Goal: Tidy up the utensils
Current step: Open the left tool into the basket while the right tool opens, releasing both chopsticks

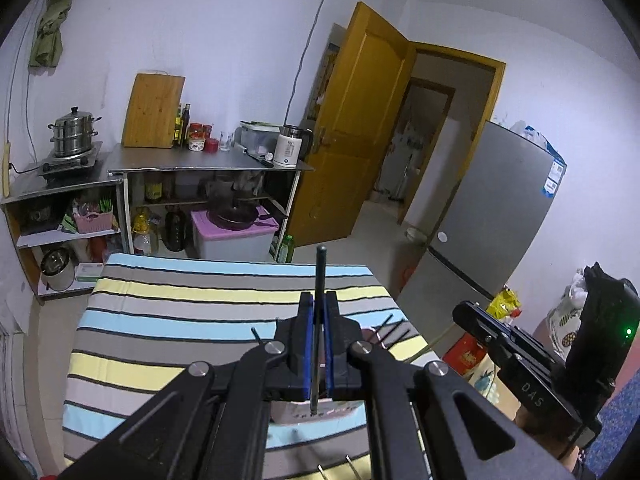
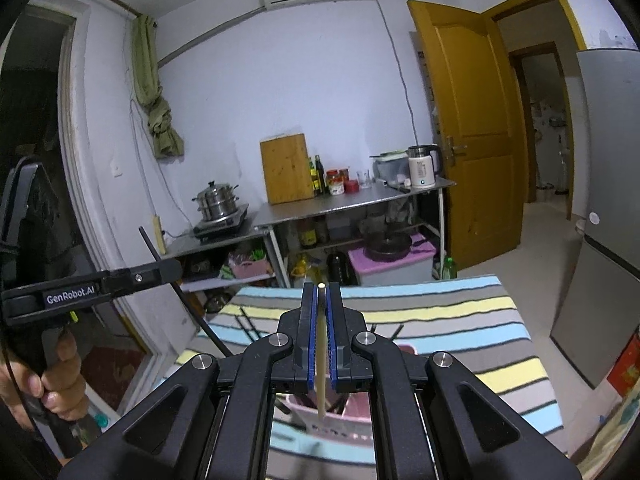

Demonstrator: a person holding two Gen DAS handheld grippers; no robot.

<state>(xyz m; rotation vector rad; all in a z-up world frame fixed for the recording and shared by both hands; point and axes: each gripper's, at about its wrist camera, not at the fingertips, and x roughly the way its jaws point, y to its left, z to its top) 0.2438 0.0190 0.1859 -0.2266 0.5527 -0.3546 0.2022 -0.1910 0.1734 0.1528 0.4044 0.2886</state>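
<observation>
Two tools are up over the striped bench, each clamped on a single chopstick. The left tool has its blue pads narrowed against a black chopstick, which stands nearly upright between them, its top end clear above the fingertips and its lower end reaching down toward the pink holder seen just below the jaws. The right tool grips a pale wooden chopstick the same way, pads pressed to both sides, with the lower end hanging over the mouth of the pink holder. Several dark chopsticks stand inside that holder, leaning on its rim. More dark sticks lie on the striped cloth to the left of the holder, and others show near the right side of the bench in the left wrist view. In the right wrist view the left tool appears at the left edge, held by a hand, with its black chopstick crossing it at a slant. Behind the bench are a steel counter with a cutting board and a kettle, a steamer pot on a stove, a yellow door and a grey fridge.
</observation>
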